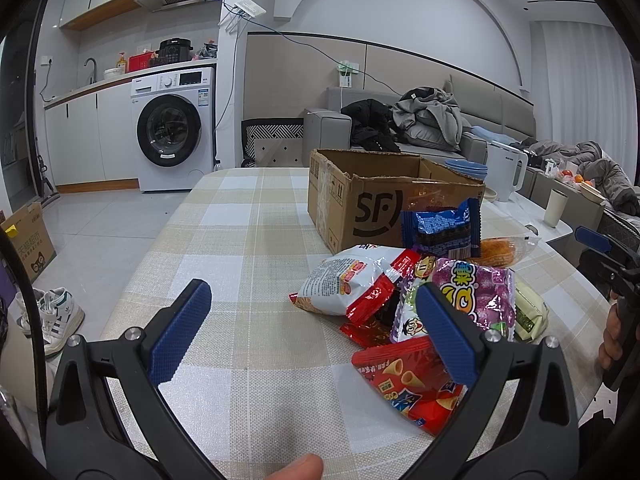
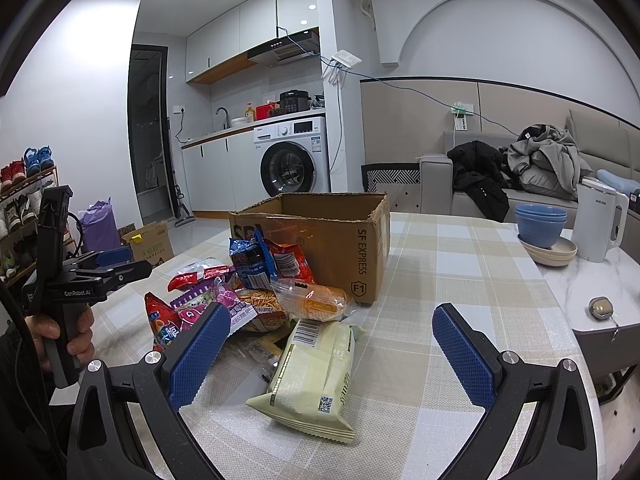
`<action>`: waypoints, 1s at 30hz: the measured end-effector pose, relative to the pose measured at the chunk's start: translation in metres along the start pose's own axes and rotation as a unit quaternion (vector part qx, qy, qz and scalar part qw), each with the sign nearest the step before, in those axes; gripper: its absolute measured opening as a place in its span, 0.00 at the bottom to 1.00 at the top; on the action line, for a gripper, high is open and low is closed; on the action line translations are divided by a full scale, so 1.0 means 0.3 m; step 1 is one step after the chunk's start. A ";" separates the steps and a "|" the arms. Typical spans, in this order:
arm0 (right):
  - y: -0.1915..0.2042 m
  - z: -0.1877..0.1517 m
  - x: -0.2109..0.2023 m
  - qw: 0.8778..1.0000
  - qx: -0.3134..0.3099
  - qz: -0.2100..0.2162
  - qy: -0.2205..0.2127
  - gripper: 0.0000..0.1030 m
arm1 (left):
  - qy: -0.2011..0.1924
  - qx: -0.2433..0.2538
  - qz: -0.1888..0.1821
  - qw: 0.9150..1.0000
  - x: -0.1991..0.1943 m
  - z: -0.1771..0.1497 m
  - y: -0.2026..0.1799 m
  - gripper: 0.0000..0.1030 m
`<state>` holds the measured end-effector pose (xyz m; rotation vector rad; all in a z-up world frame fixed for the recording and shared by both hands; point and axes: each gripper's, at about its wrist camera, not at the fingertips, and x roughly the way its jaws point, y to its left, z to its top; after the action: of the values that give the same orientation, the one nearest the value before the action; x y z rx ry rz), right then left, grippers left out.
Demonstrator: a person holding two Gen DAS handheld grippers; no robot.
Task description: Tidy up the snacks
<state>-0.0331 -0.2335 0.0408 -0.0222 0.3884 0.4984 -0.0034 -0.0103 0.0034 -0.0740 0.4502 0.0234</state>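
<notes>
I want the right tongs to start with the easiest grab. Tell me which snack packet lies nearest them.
The pale green packet with the barcode: it lies flat between the open right tongs, apart from the pile of red, purple and blue bags nearer the cardboard box.

A table covered with a beige, white and tan checked tablecloth carries everything. Toward its far edge stands an open brown cardboard shipping box printed "SF EXPRESS". Against the box's near side lies a loose heap of snack packets: a blue packet leaning on the box, a clear bag of orange snacks, a white-and-red bag, a purple candy bag and a red bag of cone-shaped crisps. A pale yellow-green packet lies flat nearest the near edge. The left half of the cloth is bare. Beside the table's right edge, a white marble-patterned surface holds stacked blue bowls on beige plates and a white electric kettle.
</notes>
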 end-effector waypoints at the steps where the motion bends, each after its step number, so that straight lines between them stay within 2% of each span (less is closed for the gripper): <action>1: 0.000 0.000 0.000 1.000 0.000 0.000 0.000 1.00 | 0.000 0.000 0.000 1.000 0.000 0.000 0.001 0.99; 21: -0.001 0.008 0.004 1.000 0.007 -0.008 0.010 1.00 | 0.005 0.000 -0.002 1.000 0.004 -0.005 0.000 0.99; 30: -0.015 0.007 0.054 0.999 0.019 -0.029 0.040 1.00 | 0.011 -0.019 -0.007 1.000 0.017 0.013 0.007 0.99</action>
<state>-0.0173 -0.2299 0.0365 -0.0165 0.4749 0.4345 0.0027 -0.0077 0.0046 -0.1145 0.4714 0.0167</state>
